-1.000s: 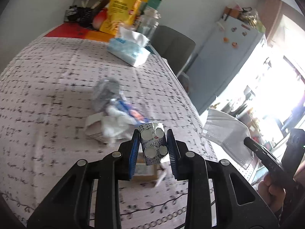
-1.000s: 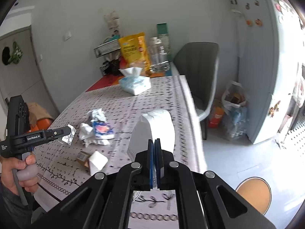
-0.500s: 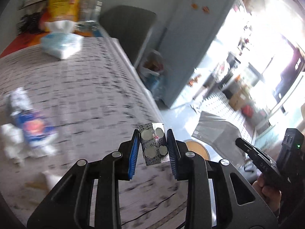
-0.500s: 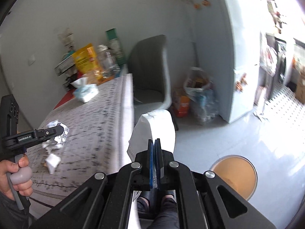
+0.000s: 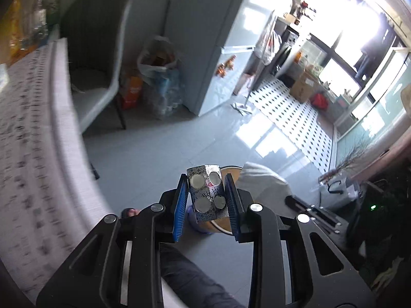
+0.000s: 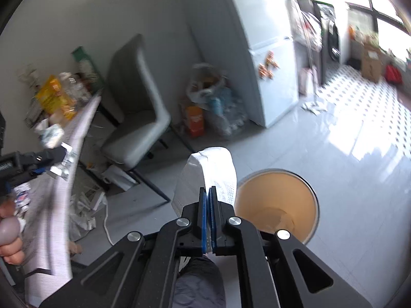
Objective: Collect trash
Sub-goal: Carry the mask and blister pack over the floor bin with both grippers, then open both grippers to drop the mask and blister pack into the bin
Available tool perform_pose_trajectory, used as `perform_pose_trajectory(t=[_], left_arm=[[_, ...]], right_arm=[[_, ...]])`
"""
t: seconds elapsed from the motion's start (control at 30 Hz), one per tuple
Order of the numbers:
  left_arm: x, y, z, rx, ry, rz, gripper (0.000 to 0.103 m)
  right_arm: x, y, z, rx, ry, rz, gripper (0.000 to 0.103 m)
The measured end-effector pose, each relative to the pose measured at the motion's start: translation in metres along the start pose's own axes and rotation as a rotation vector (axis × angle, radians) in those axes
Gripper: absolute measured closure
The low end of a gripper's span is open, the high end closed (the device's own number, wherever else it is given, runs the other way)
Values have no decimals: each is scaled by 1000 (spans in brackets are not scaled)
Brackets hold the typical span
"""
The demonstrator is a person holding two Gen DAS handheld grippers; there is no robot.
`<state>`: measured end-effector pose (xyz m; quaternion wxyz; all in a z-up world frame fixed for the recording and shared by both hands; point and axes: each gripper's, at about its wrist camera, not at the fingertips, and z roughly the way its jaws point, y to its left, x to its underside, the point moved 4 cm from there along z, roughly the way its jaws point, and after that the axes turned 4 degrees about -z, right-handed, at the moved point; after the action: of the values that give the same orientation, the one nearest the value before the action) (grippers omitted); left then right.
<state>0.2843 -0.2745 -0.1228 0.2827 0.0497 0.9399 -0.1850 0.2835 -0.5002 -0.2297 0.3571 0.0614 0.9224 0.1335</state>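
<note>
My left gripper [image 5: 207, 195] is shut on a silver pill blister pack [image 5: 207, 195] and holds it in the air, with the round orange trash bin [image 5: 232, 173] on the floor beyond it. My right gripper [image 6: 208, 213] is shut on a white face mask [image 6: 209, 177] that hangs just left of the same bin [image 6: 276, 202]. The mask [image 5: 262, 182] and right gripper [image 5: 290, 200] also show in the left wrist view. The left gripper with the blister pack [image 6: 63, 165] shows at the left of the right wrist view.
The table with the patterned cloth [image 5: 28, 154] is to the left, with more crumpled trash [image 6: 21, 197] on it. A grey chair [image 6: 138, 118] stands by it. Bags of bottles [image 6: 215, 110] lean against the white fridge [image 6: 264, 59]. The grey tiled floor [image 6: 359, 169] is around the bin.
Both grippers have swung right, away from the table and toward the floor. The orange bin has come close under them. Both still hold their items.
</note>
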Motion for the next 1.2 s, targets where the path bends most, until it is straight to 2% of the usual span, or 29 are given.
perform_pose_trajectory(t=[0.27,0.37,0.43,0.47,0.5,0.67,0.87,0.93,1.0,1.03,1.2], left_arm=[[-8,-38,67,8,89,33,74],[-12,-46,90,-1,122,26,74],[-13,-51,103,-3,144,22,74],[-13,-53,109,-8,154,24,74],[-13,-54,114,-10,163,29,74],[-8,-72,147,-6,218,35,74],[5,-105,174,29,287,48,73],[10,-111,180,42,308,40,68],[13,-117,183,79,321,24,30],[14,-120,182,93,310,19,21],[9,-111,160,88,281,-18,20]], right_arm=[[21,-62,50,59,67,102,99],[22,-77,74,59,96,142,94],[21,-85,84,79,109,162,74],[21,-88,85,86,101,170,57],[19,-92,85,90,85,179,53],[20,-111,75,113,70,234,53],[36,-134,42,155,56,287,53],[43,-142,27,174,50,304,53],[49,-150,14,185,39,321,53],[51,-152,8,190,33,329,53],[55,-147,-7,184,21,324,52]])
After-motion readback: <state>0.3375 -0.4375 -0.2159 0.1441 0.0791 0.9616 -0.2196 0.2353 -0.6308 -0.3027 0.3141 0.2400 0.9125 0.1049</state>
